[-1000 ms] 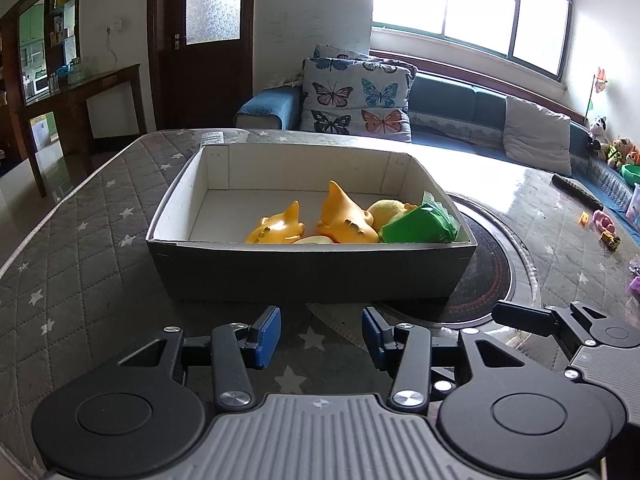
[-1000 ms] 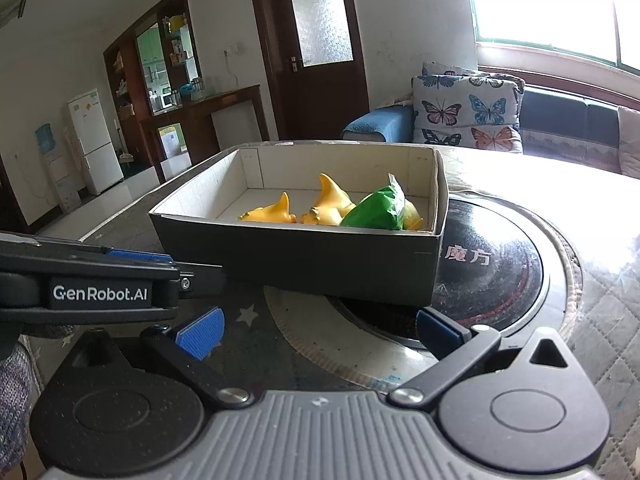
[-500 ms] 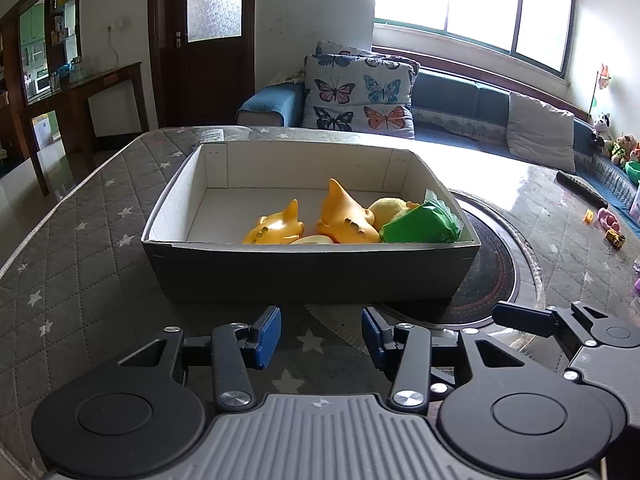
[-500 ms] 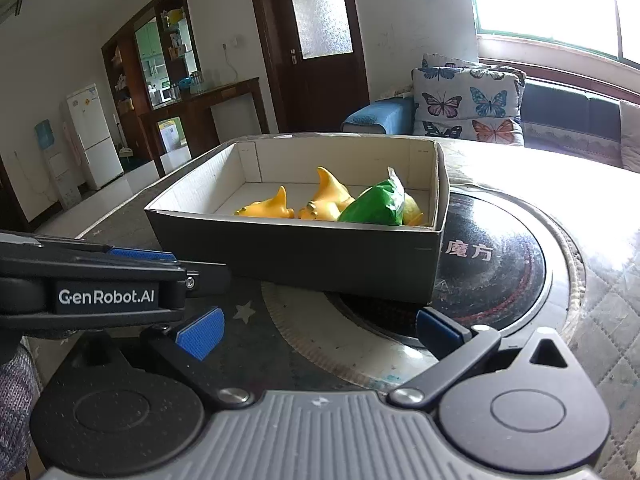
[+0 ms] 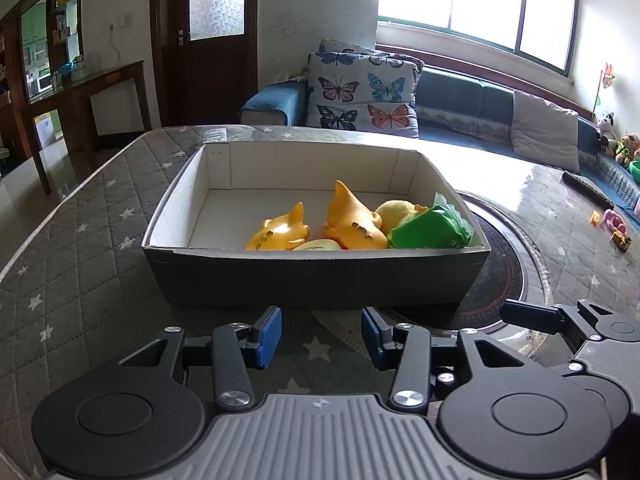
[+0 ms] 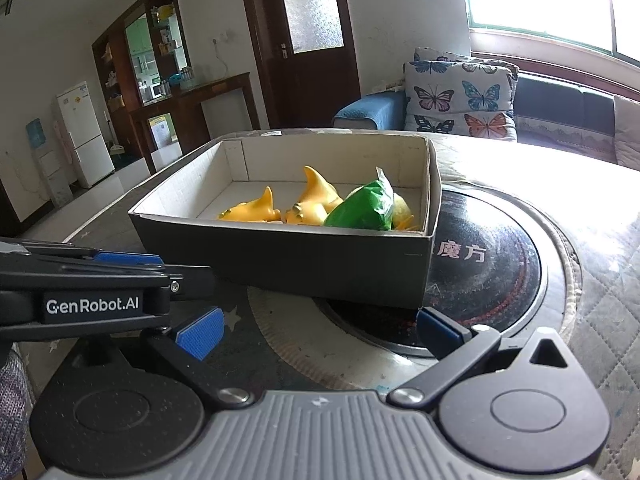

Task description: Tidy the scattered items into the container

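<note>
A dark cardboard box [image 5: 316, 276] with a white inside sits on the quilted table, also in the right wrist view [image 6: 288, 264]. In it lie two yellow toy fish [image 5: 280, 232] [image 5: 352, 224], a yellow plush [image 5: 394, 214], a cream item [image 5: 318, 245] and a green packet [image 5: 430, 232], which also shows in the right wrist view [image 6: 362, 210]. My left gripper [image 5: 320, 336] is open and empty, just in front of the box. My right gripper [image 6: 316, 330] is wide open and empty, near the box's front right corner.
A round black hotplate [image 6: 488, 264] is set in the table [image 5: 80, 264] to the right of the box. Small toys [image 5: 616, 224] and a dark remote [image 5: 588, 190] lie at the far right. A sofa with butterfly cushions [image 5: 360, 96] stands behind.
Both grippers have drawn back and risen slightly, so the box sits a little farther away and more of its inside shows. Nothing was gripped or released.
</note>
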`<state>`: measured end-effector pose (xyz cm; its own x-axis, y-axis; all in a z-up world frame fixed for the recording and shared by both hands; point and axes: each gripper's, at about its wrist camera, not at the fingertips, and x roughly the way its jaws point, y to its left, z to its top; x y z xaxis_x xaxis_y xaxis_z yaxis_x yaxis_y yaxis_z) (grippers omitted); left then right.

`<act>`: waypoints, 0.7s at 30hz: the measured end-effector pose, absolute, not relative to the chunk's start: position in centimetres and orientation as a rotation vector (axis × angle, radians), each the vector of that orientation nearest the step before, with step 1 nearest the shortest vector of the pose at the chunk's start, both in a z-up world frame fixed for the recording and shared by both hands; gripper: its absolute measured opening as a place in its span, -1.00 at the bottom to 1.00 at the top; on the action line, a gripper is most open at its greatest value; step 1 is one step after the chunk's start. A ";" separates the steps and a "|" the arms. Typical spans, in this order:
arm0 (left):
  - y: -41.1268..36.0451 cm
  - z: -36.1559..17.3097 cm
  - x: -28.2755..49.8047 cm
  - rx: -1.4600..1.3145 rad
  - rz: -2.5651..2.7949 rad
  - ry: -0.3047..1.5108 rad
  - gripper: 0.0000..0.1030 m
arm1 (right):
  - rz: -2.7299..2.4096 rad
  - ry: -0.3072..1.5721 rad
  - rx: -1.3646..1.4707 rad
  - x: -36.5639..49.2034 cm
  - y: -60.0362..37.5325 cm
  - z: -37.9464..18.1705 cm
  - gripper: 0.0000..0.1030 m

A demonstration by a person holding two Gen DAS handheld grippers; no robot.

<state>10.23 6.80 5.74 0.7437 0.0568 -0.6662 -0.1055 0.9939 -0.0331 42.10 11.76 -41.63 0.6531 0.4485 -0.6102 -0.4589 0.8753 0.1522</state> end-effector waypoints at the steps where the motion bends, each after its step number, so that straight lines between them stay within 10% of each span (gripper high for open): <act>1: 6.8 5.8 10.3 -0.068 0.089 0.727 -0.09 | 0.515 0.689 -0.016 42.2 11.8 -41.6 1.00; 21: 7.2 5.6 11.6 -0.044 0.094 0.736 -0.09 | 0.515 0.709 -0.034 43.8 12.4 -41.6 1.00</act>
